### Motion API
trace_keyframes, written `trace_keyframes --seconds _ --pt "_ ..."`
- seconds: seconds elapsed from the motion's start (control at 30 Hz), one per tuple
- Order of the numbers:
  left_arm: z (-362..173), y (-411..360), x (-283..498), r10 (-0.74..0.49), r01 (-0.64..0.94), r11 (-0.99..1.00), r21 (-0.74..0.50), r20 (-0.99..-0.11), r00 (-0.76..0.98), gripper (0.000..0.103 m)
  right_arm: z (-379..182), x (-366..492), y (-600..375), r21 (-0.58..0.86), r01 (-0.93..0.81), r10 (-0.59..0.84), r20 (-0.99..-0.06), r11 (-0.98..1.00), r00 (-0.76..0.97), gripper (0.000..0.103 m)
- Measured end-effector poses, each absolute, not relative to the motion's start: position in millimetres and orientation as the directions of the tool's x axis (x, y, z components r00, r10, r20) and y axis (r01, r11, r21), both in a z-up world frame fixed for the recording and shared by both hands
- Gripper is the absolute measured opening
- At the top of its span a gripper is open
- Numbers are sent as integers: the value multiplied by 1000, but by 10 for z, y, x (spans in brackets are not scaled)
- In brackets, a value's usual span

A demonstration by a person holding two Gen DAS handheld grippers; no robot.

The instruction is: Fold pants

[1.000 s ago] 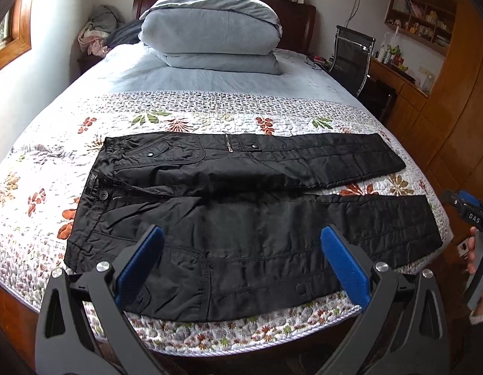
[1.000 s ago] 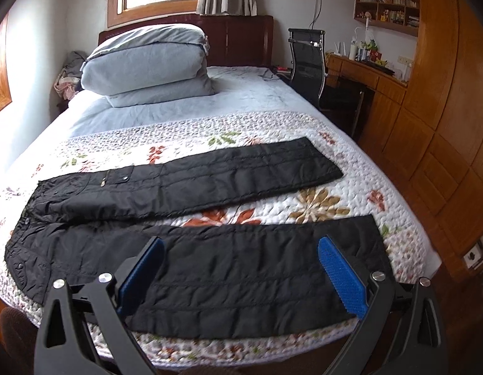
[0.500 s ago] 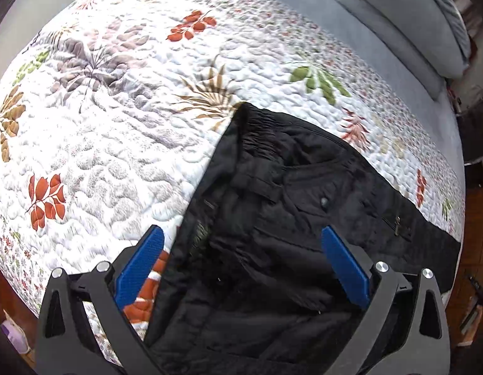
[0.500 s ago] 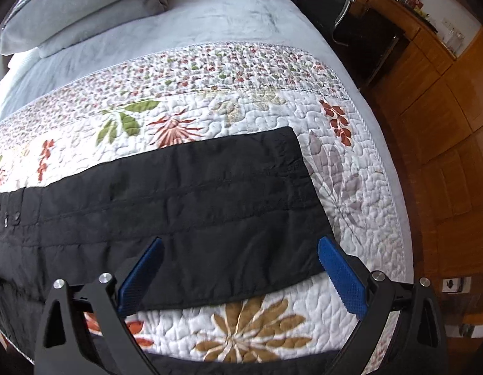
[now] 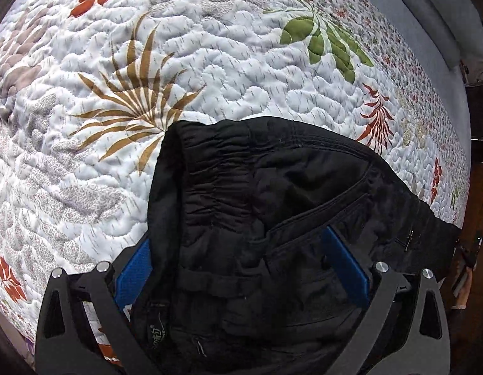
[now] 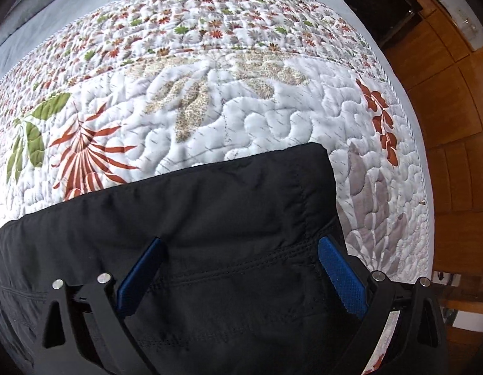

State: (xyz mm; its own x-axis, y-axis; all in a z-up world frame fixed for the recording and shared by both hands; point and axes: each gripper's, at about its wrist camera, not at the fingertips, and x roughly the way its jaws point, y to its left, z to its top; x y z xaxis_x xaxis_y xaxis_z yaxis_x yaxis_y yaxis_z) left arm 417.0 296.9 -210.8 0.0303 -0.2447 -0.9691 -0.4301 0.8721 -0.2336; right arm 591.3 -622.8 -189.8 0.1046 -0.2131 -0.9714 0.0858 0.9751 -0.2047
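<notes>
- Since half a second ago both cameras have dropped closer to the bed; the quilt (image 5: 210,62) pattern and the black cloth fill more of each view.
- In the left wrist view the waistband corner of the pants (image 5: 272,218), earlier ahead of the fingertips, now lies between them, with cloth bunched over the base of the tool.
- In the right wrist view the far leg's hem has come nearer: a second ago the near leg lay under the tool, now the hem of the far leg (image 6: 241,218) sits between the blue pads.
- The left gripper (image 5: 238,259) has its fingers spread wide. The elastic waistband edge runs just inside the left blue pad (image 5: 132,268), and a pocket seam reaches toward the right one.
- The right gripper (image 6: 238,259) is likewise spread wide, nothing pinched; the hem corner lies just beyond its right pad (image 6: 341,278), near the right edge of the bed.
- Whether any pad touches the cloth cannot be told.
- The pants lie flat across the quilt, waist toward the bed's left side, leg ends toward the right edge by the wooden cabinets (image 6: 444,93).
</notes>
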Motion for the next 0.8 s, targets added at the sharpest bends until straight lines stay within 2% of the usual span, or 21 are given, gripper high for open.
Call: trace_keyframes --seconds 0.17,0.23,0.33,0.37,0.4,0.43,0.47,0.5,0.53,0.6,0.7,0.8 --pt "-2234 2785 4285 -211 -407 894 -186 -977 -16 100 -1928 5899 -6326 -172 98 -184 -975 980 128 100" --pt "-2243 2702 4297 -204 -385 905 -180 -979 -21 100 -1942 5882 -6345 -163 97 -175 -975 982 135 94" --pt "-2221 2599 4297 -207 -374 907 -193 -978 1 99 -1882 5824 -6309 -175 83 -186 -972 981 147 64" --pt "-2213 2575 4296 -219 -378 902 -207 -976 11 98 -1838 5807 -6298 -181 72 -190 -971 981 145 44" --pt "-2195 2556 4298 -228 -385 897 -217 -974 18 91 -1800 5798 -6295 -169 65 -177 -973 983 145 28" --pt "-2153 2551 4284 -226 -387 896 -217 -974 22 88 -1754 5782 -6294 -146 61 -154 -977 987 149 23" --pt "-2145 2509 4290 -222 -377 902 -211 -975 16 75 -1719 5769 -6273 -140 51 -146 -978 989 152 13" --pt "-2143 2448 4306 -218 -360 910 -206 -976 7 64 -1693 5757 -6246 -145 36 -148 -977 989 154 9" --pt "-2126 2406 4303 -213 -344 917 -202 -977 5 60 -1652 5726 -6222 -161 23 -162 -973 987 162 7" --pt "-2077 2338 4303 -219 -334 919 -210 -976 10 43 -1558 5678 -6169 -176 10 -175 -965 984 195 5" --pt "-1983 2231 4297 -220 -323 920 -222 -975 43 31 -1325 5574 -6094 -139 20 -139 -954 990 265 5" --pt "-1837 2089 4271 -209 -265 937 -229 -972 104 28 -1061 5427 -6004 -87 4 -83 -934 996 349 5"
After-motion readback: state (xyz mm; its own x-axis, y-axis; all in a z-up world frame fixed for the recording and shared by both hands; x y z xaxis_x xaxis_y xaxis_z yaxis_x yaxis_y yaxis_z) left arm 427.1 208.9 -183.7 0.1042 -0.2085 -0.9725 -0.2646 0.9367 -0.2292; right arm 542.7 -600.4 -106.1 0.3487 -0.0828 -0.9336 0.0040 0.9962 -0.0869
